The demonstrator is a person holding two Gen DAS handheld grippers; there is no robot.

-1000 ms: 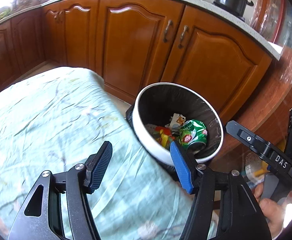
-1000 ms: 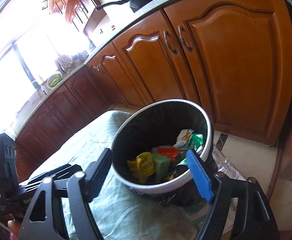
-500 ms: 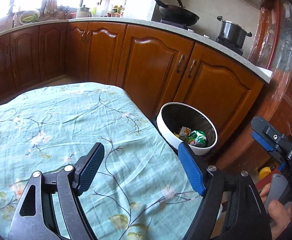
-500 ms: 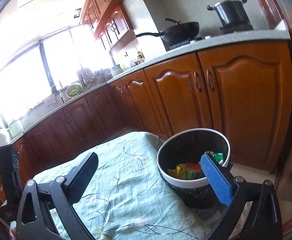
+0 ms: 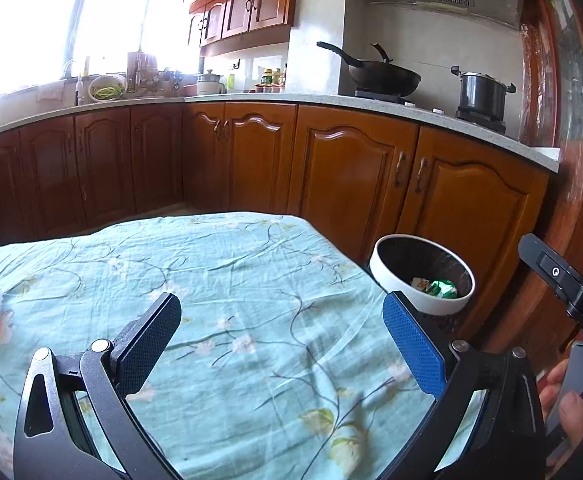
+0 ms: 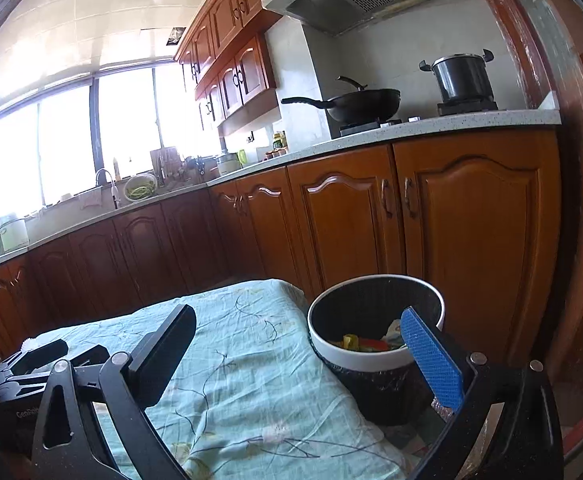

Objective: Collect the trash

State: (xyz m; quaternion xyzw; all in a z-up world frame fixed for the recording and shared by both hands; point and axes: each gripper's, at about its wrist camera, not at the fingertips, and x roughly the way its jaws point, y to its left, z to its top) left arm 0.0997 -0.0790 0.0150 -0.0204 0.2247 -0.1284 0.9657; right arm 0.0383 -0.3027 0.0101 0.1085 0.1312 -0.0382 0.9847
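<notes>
My left wrist camera looks forward and slightly down past my jaws, across the tablecloth point(image 5: 251, 280), the bin point(image 5: 387, 276) beyond my right-side finger. My right wrist camera sits closer to that bin point(image 6: 355, 356), facing more level. Both share cloth, bin, cabinets point(image 5: 351, 176) and stove pots point(image 6: 359, 106).

A: How many bins? One trash bin point(image 5: 391, 280), white-rimmed, with several wrappers point(image 5: 441, 288) inside; too jumbled to count exactly.

B: And cookware? One wok point(image 5: 383, 76); one lidded pot point(image 5: 481, 96); both on the stove.

A: Two hand-held grippers; the left hand-held gripper point(image 5: 283, 344) and the right hand-held gripper point(image 6: 299, 356); one flowered cloth point(image 5: 231, 280).
</notes>
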